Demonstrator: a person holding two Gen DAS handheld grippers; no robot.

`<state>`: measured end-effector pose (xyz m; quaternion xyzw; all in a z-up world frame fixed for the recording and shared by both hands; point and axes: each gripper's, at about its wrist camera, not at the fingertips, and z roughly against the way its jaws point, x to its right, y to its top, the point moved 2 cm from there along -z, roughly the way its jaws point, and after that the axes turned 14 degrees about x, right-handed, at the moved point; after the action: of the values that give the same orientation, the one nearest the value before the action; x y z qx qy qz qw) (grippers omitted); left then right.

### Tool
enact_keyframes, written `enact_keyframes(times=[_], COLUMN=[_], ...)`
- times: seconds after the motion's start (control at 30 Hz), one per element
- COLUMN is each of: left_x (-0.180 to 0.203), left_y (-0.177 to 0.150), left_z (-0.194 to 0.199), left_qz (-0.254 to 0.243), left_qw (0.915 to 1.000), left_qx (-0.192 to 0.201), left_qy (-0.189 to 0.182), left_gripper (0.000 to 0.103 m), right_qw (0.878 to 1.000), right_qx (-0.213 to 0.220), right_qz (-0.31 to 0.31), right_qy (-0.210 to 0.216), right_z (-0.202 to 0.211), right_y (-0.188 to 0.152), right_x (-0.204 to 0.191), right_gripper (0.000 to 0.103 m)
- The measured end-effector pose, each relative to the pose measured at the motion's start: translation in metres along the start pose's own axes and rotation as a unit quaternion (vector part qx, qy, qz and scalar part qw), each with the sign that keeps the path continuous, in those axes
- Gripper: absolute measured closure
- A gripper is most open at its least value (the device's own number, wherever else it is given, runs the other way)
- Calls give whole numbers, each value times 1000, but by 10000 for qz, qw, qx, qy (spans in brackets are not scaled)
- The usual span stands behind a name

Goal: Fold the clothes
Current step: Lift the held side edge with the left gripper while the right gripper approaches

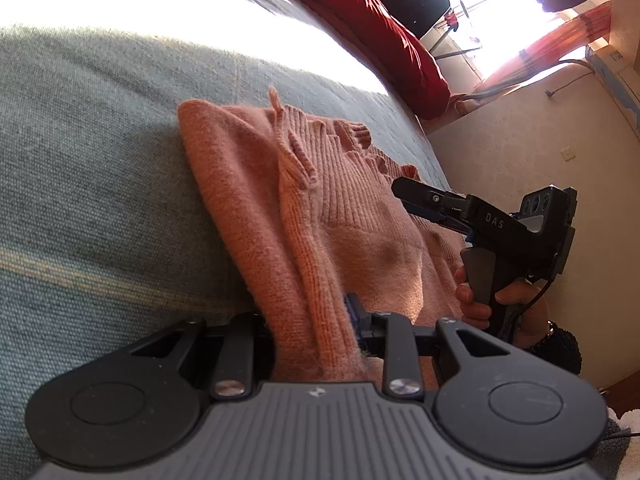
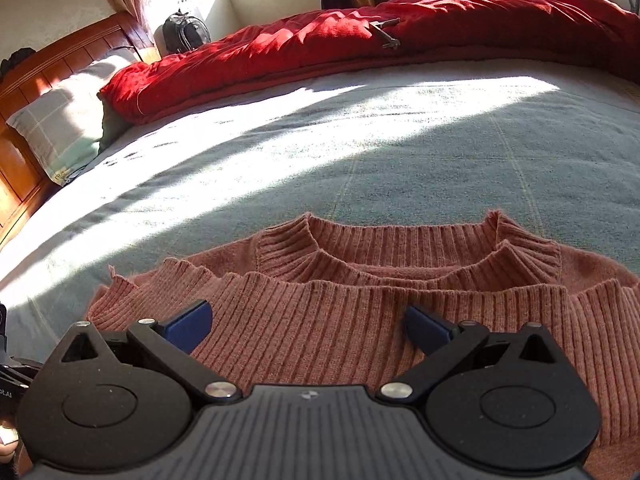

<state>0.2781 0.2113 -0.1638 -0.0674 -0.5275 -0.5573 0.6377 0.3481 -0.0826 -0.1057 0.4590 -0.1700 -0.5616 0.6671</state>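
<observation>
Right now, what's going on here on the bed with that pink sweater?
A person is folding a pink knit sweater on a grey-green bedspread, a handheld gripper in each hand. The left gripper is shut on a bunched fold of the sweater. The right gripper is open over the ribbed hem, which lies near the collar, gripping nothing. A red quilt lies beyond.

Black hand-held gripper (image 2: 308,328) with blue pads (image 2: 190,322), silver screws, dark fuzzy sleeve (image 1: 560,350).

Pink ribbed sweater (image 2: 360,320); grey-green bedspread (image 2: 280,168), faint yellow lines; red quilt (image 2: 320,44); blue-padded fingers (image 2: 192,320).
</observation>
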Motion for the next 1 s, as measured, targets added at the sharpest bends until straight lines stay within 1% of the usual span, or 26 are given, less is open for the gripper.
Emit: enact_keyframes(times=[0.13,0.23,0.3,0.4,0.43,0.5,0.57,0.63,0.73,0.83,0.9,1.0], left_x=[0,0,1,1,2,3,5,7,11,17,22,30], left_y=[0,0,-1,-1,-1,-1,0,0,1,2,4,5], left_z=[1,1,1,2,2,2,3,4,5,5,5,5], left_qz=[4,27,3,-11,-18,-34,-48,-62,-64,-30,-78,-178], left_qw=[10000,10000,10000,10000,10000,9999,9999,9997,9992,9982,9973,9959], left_qx=[14,5,12,19,17,11,-9,-25,-37,-78,-108,-93], left_qy=[-5,7,37,60,72,96,153,239,403,598,724,879], left_gripper=[74,74,74,74,74,74,74,74,74,73,73,78], right_qw=[9996,9995,9991,9979,9977,9974,9971,9974,9990,9997,9995,9994], right_qx=[-57,-240,-303,-92,-26,162,220,124,-32,-26,11,32], right_qz=[-262,-197,-304,-596,-640,-671,-711,-696,-423,-190,-195,-166], right_qy=[-116,-13,27,231,233,182,147,131,147,170,244,298], right_z=[-7,-7,6,47,60,87,107,118,127,135,140,146], right_y=[1,5,11,15,13,3,-13,-31,-50,-55,-54,-56], right_x=[4,4,4,3,4,4,3,1,-9,-18,-18,-17], right_gripper=[0,0,0,0,0,0,0,0,0,0,0,0])
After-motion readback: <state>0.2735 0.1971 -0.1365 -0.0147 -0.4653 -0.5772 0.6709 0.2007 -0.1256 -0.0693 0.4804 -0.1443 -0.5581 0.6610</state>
